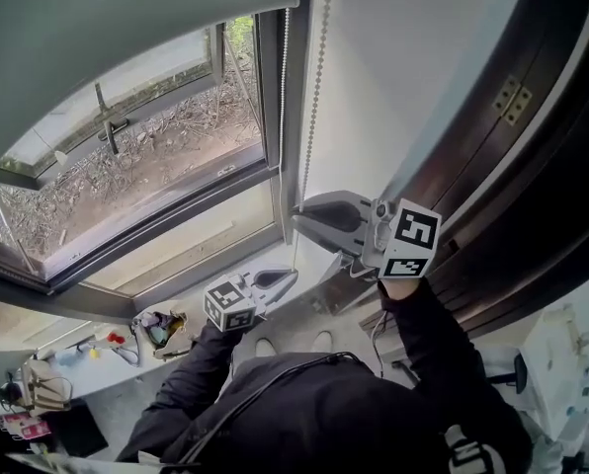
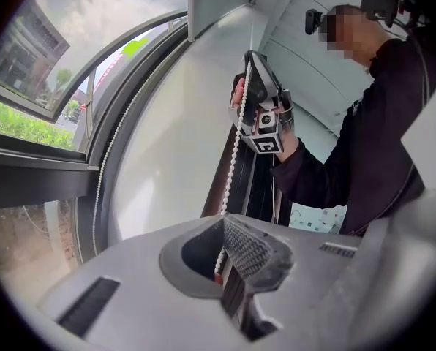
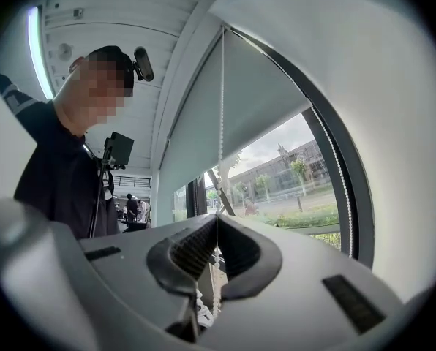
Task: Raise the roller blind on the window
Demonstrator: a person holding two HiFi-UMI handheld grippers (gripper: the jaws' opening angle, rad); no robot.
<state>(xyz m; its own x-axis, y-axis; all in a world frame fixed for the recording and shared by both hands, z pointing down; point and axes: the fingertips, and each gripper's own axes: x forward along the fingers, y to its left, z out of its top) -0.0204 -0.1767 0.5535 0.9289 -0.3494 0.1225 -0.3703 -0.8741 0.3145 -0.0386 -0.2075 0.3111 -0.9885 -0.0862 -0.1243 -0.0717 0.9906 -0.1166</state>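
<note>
The grey roller blind [image 1: 126, 18] covers the top of the window, and its lower edge hangs above the pane. Its white bead chain [image 1: 317, 87] drops beside the window frame. My right gripper [image 1: 296, 213] is shut on this chain, which passes between the ribbed pads [image 3: 196, 243] in the right gripper view. Just below it, my left gripper [image 1: 294, 275] is shut on the same chain. In the left gripper view the chain [image 2: 236, 152] runs from the right gripper [image 2: 247, 57] down into my left gripper [image 2: 219, 265]. The blind [image 3: 232, 123] fills the window top in the right gripper view.
A second chain strand [image 1: 284, 87] hangs along the dark window frame [image 1: 270, 97]. A white wall reveal [image 1: 403, 67] and a dark wooden panel with a hinge [image 1: 512, 99] stand to the right. The sill [image 1: 196, 245] lies below, and a cluttered desk [image 1: 156, 329] sits at lower left.
</note>
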